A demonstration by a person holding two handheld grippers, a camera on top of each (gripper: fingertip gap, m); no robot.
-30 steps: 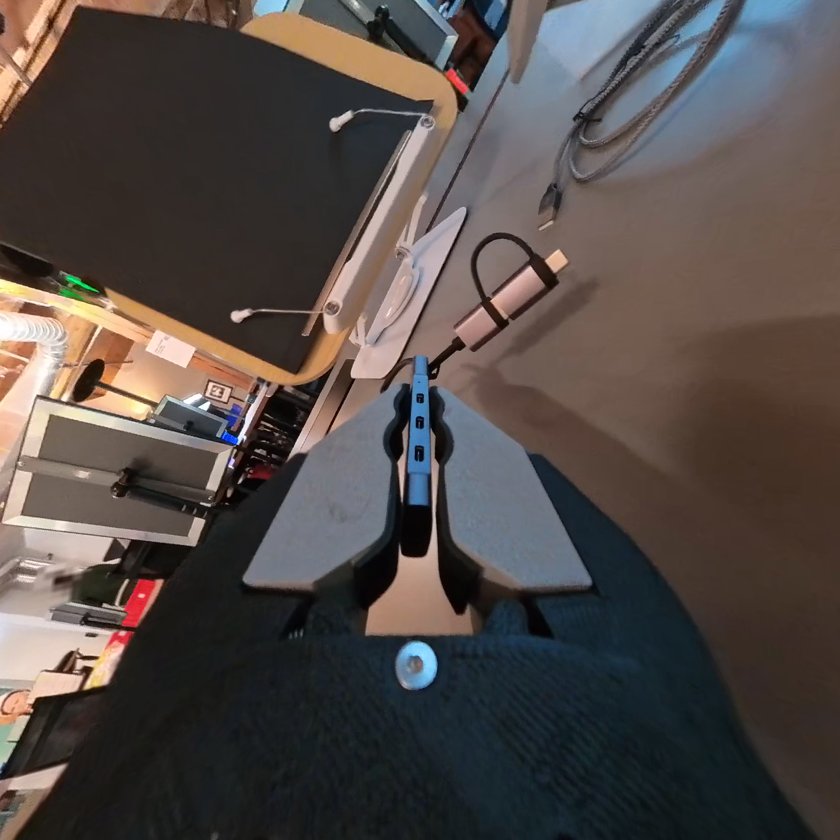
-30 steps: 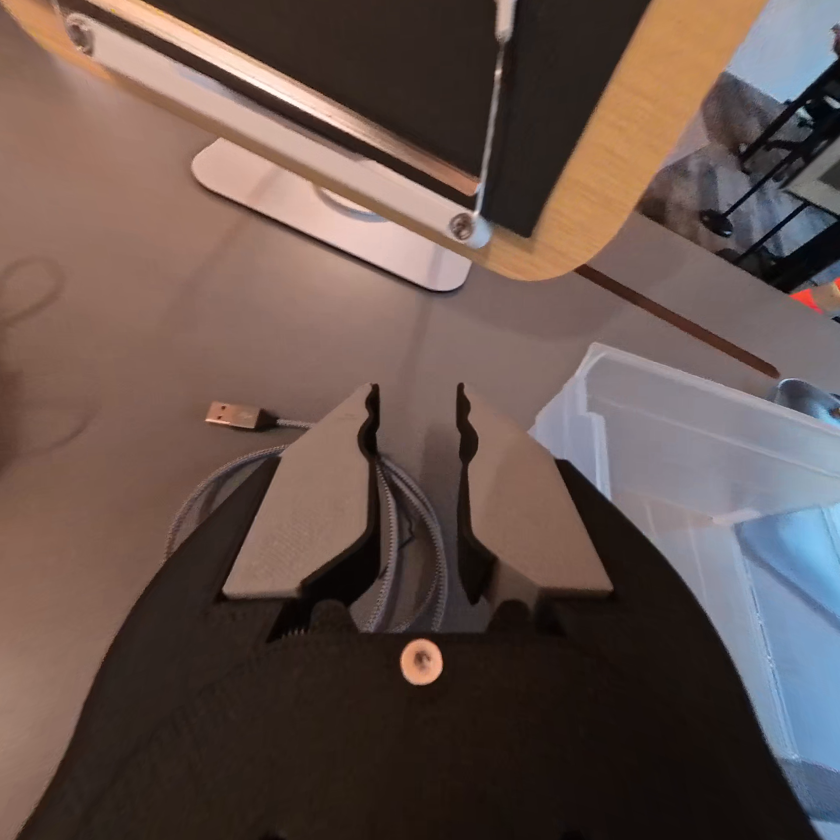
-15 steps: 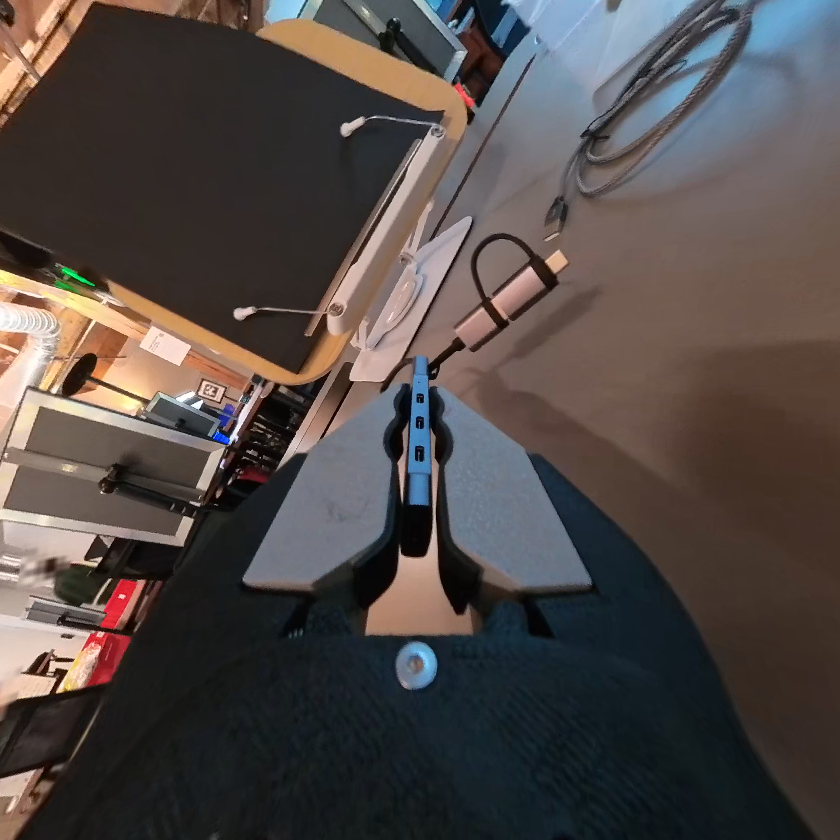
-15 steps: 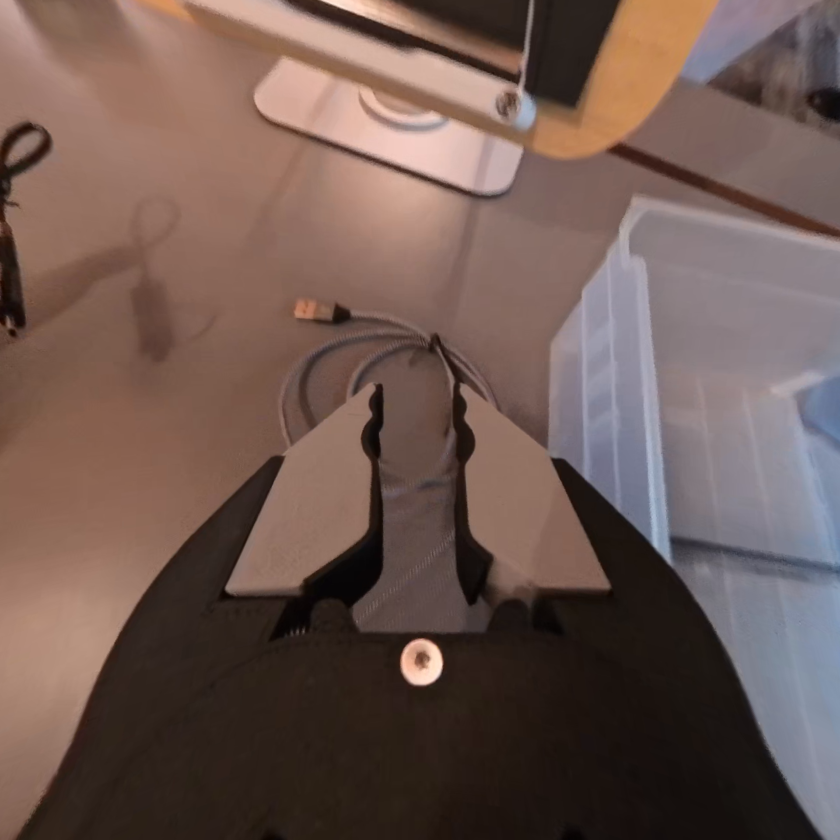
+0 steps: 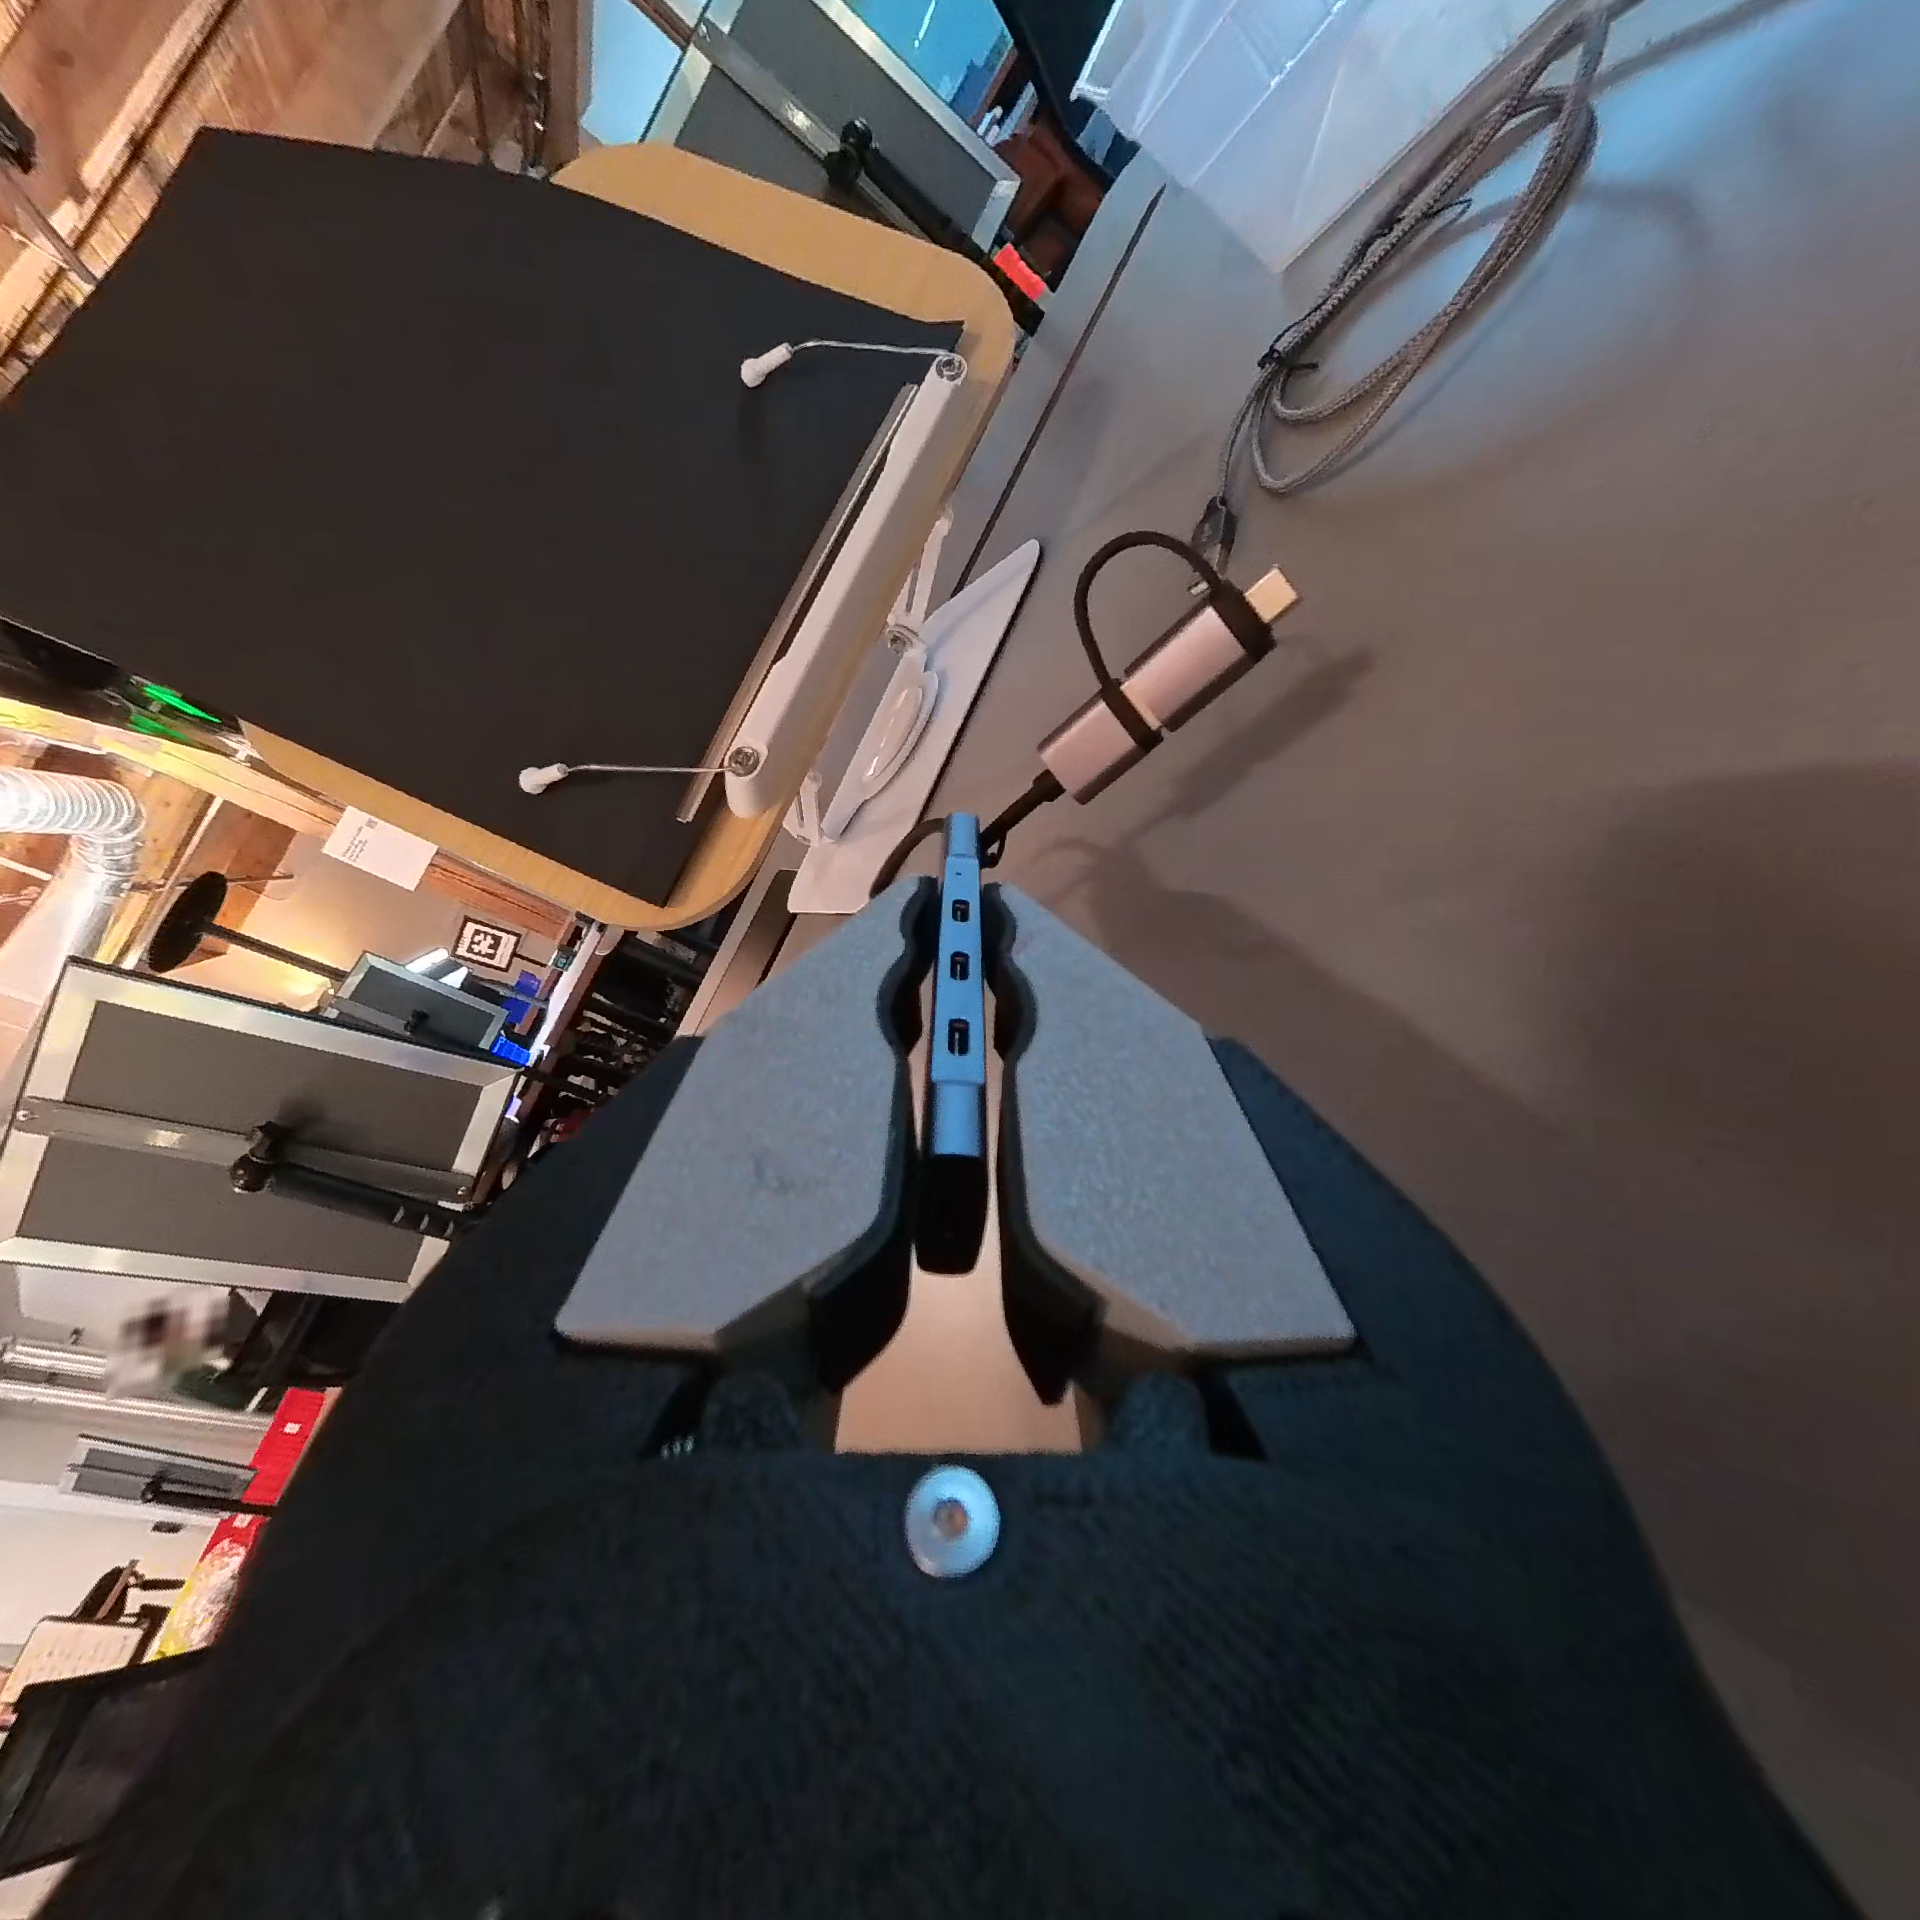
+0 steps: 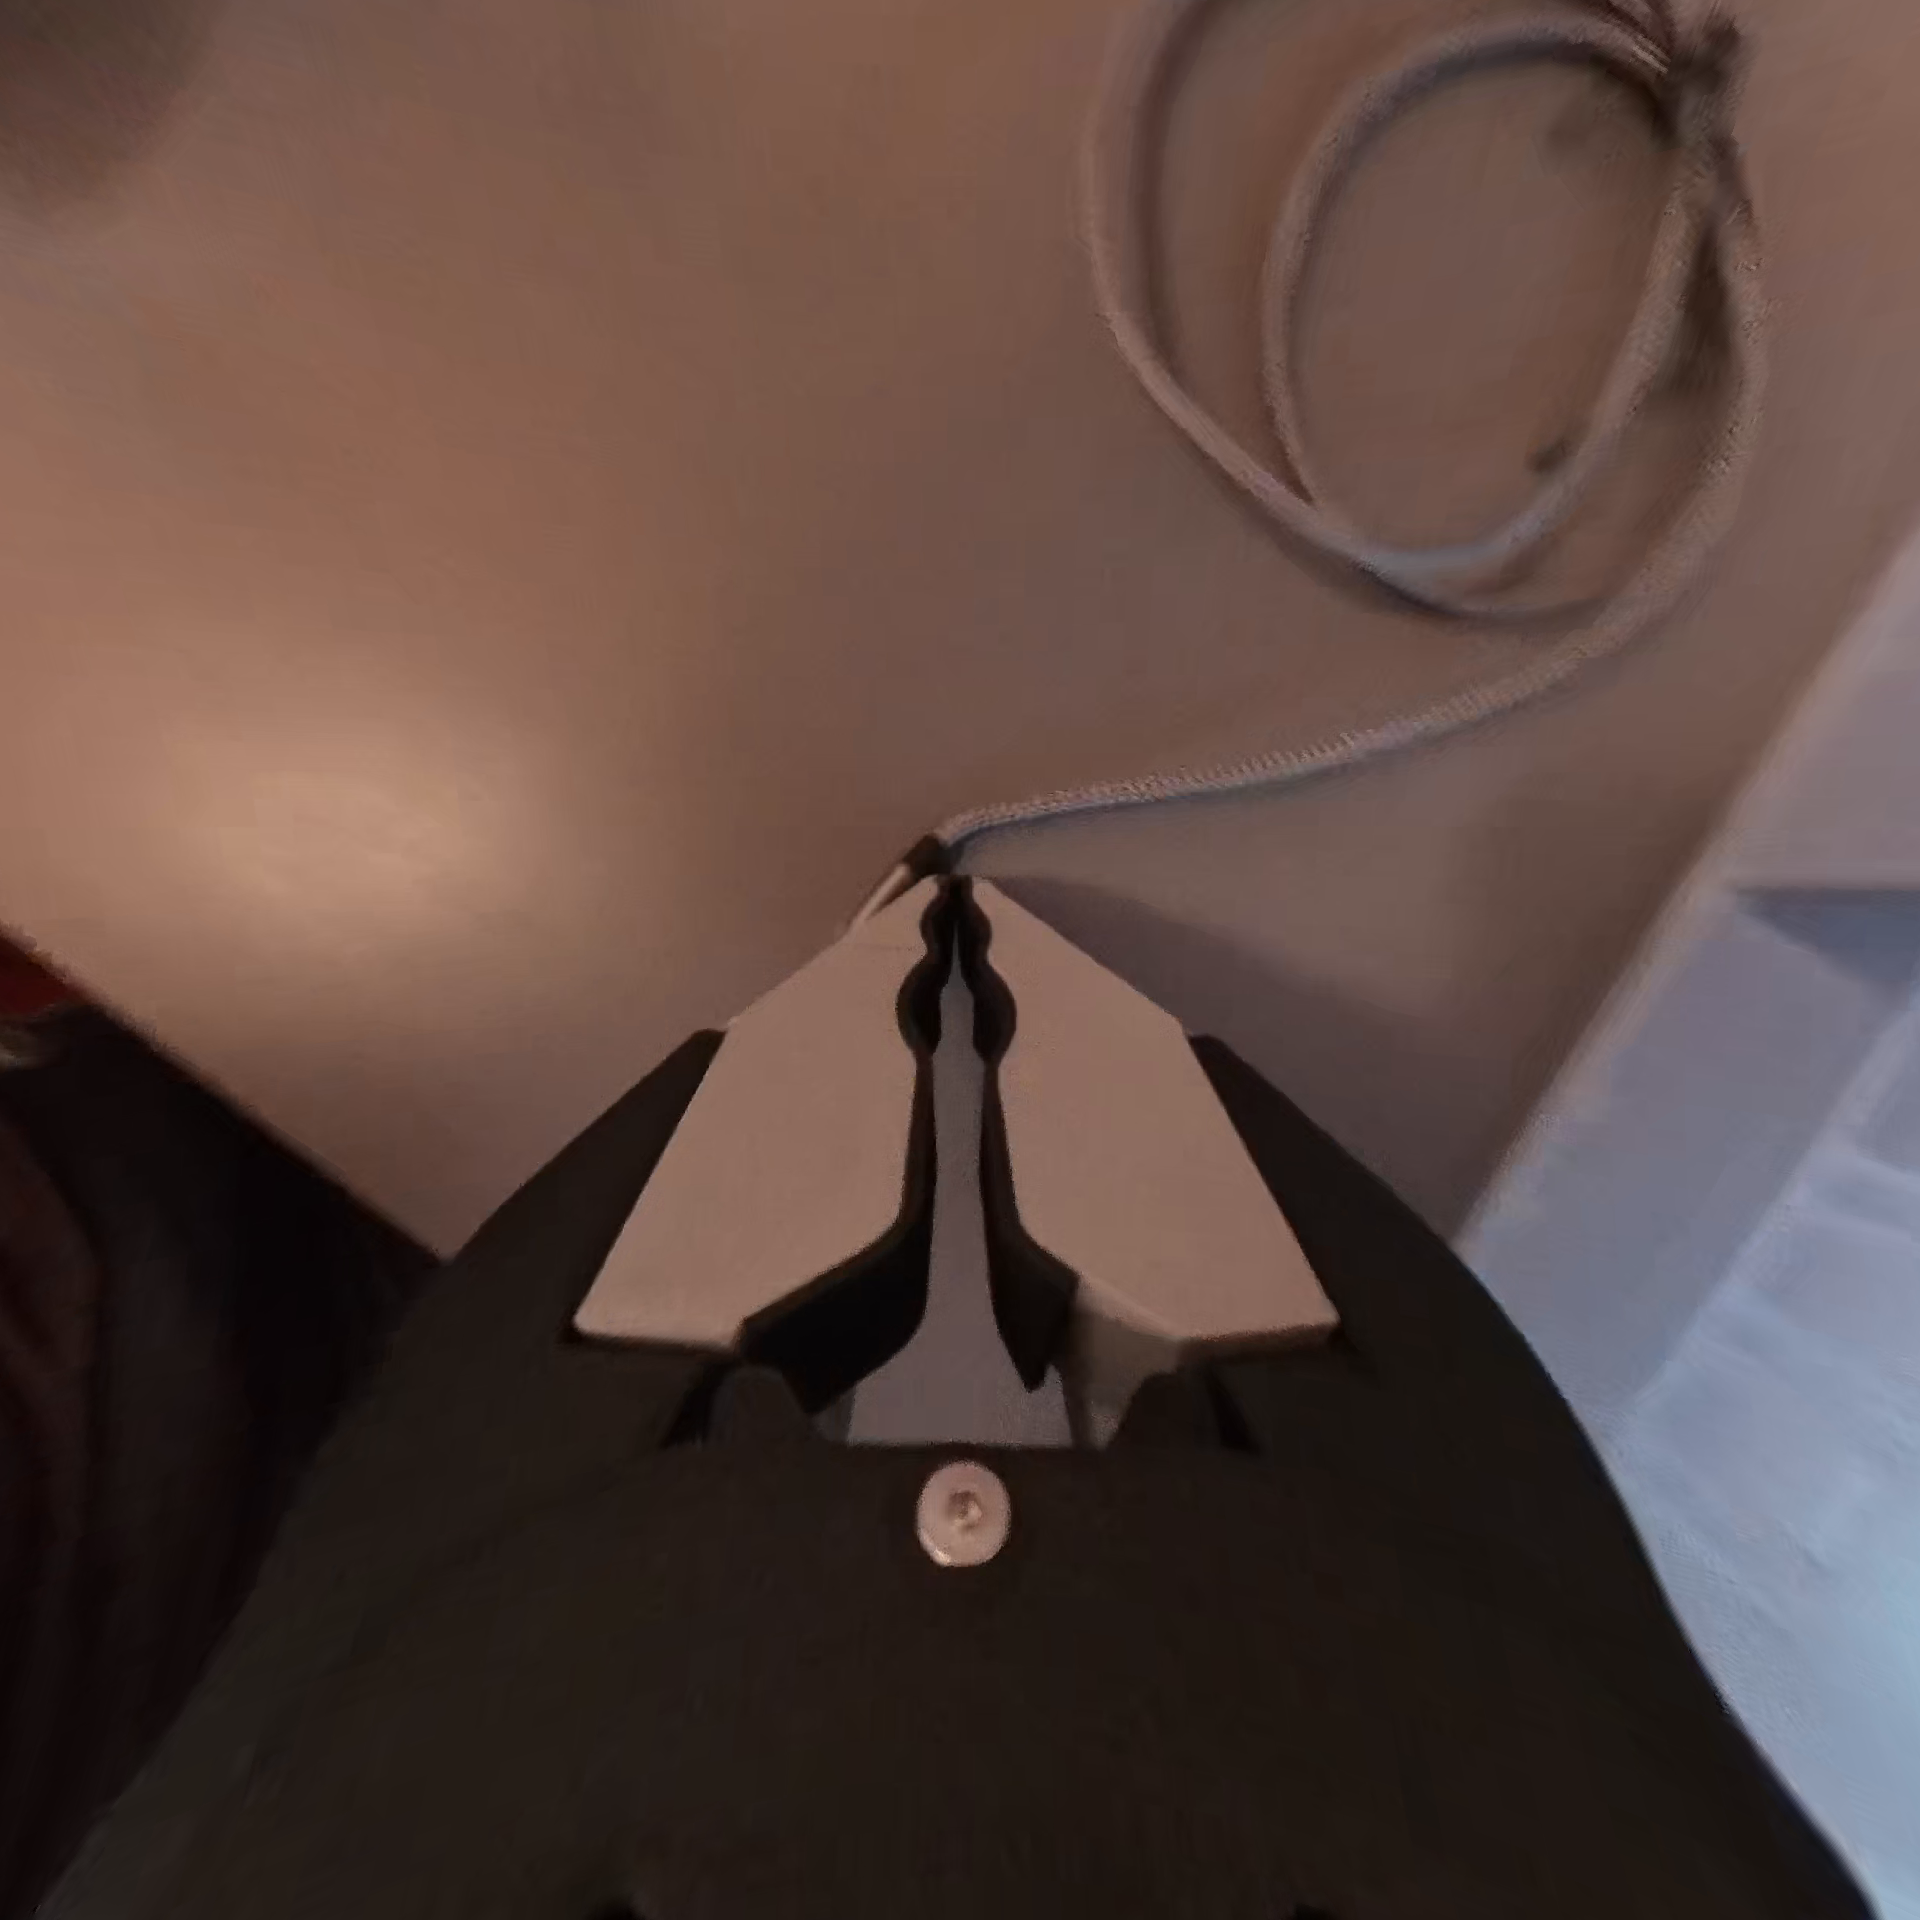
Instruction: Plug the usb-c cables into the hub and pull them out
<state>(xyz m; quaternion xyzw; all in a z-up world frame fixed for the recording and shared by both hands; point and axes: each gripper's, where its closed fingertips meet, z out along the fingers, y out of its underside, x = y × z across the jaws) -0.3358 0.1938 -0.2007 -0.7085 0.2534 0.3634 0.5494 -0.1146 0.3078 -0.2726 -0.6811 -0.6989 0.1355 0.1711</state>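
Observation:
My left gripper (image 5: 958, 904) is shut on a slim blue-grey hub (image 5: 956, 1029), held on edge with its row of small ports facing the camera. The hub's own short lead ends in a grey adapter plug (image 5: 1153, 707) hanging above the grey table. A coiled grey braided cable (image 5: 1444, 312) lies farther off on the table. My right gripper (image 6: 948, 888) is shut on the plug end of that braided cable (image 6: 1195, 790). Its coil (image 6: 1475, 312) trails up and right. The plug itself is mostly hidden behind the fingertips.
A black-faced board on a white stand (image 5: 914, 707) stands at the left of the grey table (image 5: 1558, 935). A clear plastic bin (image 6: 1766, 1143) sits to the right of my right gripper. A dark sleeve (image 6: 125, 1195) is at the lower left. Left tips to right tips: about 25 centimeters.
My right gripper went from open above the coil to shut on the cable's plug end and has swung away, so the coil is now upper right. My left gripper keeps holding the hub, nearly still.

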